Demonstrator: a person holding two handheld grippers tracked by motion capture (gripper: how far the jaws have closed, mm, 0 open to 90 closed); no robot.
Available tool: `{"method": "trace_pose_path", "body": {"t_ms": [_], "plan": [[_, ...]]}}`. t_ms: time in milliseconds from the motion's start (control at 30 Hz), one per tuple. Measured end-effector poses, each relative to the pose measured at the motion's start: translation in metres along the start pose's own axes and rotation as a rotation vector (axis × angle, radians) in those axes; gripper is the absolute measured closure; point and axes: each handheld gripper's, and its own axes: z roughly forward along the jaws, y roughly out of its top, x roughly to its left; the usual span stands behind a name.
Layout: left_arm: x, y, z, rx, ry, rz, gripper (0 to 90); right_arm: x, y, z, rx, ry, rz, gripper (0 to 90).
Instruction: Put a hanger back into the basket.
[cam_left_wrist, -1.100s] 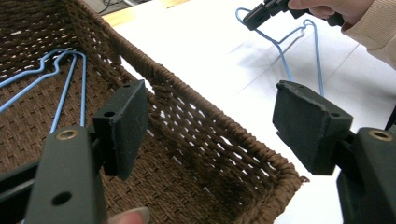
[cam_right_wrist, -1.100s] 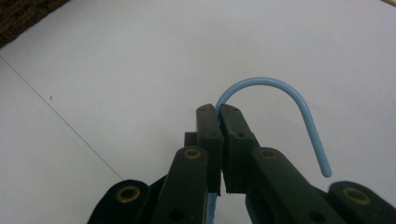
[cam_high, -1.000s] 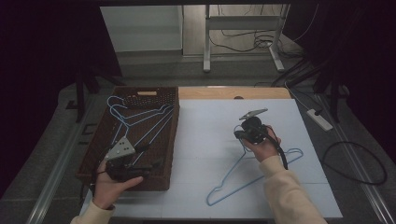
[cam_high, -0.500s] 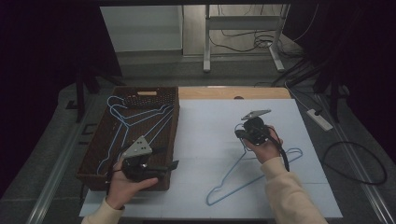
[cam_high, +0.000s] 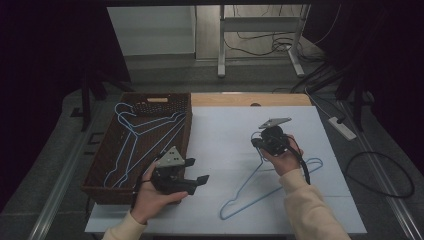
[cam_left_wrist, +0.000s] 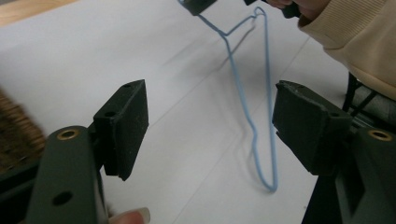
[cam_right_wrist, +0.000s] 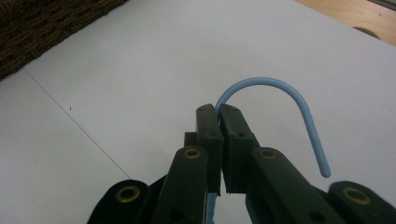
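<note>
Blue hanger (cam_high: 270, 187) is being gripped at its hook by the right claw (cam_right_wrist: 219, 114); beside the basket (cam_high: 100, 165), the left claw (cam_high: 197, 172) is being held wide open, empty.

Your sleeves are cream ribbed knit. Your left gripper (cam_high: 196, 181) and right gripper (cam_high: 258, 143) are black, each topped by a grey three-cornered plate. Beside the blue hanger (cam_right_wrist: 280, 100), your right jaws show brass-ringed screw holes and flat black pads.
</note>
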Motion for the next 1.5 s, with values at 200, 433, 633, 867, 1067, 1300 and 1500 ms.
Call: {"method": "trace_pose_path", "body": {"t_ms": [200,433,633,867,1067,1300,1500], "plan": [[-0.014,0.008,0.020,0.038,-0.042,0.023,27.3,0.003,0.000,-0.002,-0.020,-0.003,-0.008,88.2],[-0.026,0.011,0.062,0.139,-0.075,0.028,27.3,0.004,-0.001,-0.004,-0.032,-0.003,-0.009,88.2],[-0.026,0.013,0.090,0.173,-0.097,0.000,27.5,0.005,-0.002,-0.005,-0.037,-0.004,-0.008,88.2],[-0.024,0.011,0.120,0.220,-0.094,-0.006,27.8,0.006,-0.002,-0.005,-0.045,-0.005,-0.006,88.2],[-0.021,0.008,0.136,0.234,-0.102,-0.024,28.6,0.007,-0.002,-0.006,-0.052,-0.004,-0.007,88.2],[-0.021,0.006,0.151,0.250,-0.107,-0.026,33.8,0.007,-0.002,-0.007,-0.057,-0.004,-0.006,88.2],[-0.019,0.006,0.161,0.271,-0.121,-0.050,47.6,0.007,-0.003,-0.007,-0.059,-0.004,-0.005,88.2]]}}
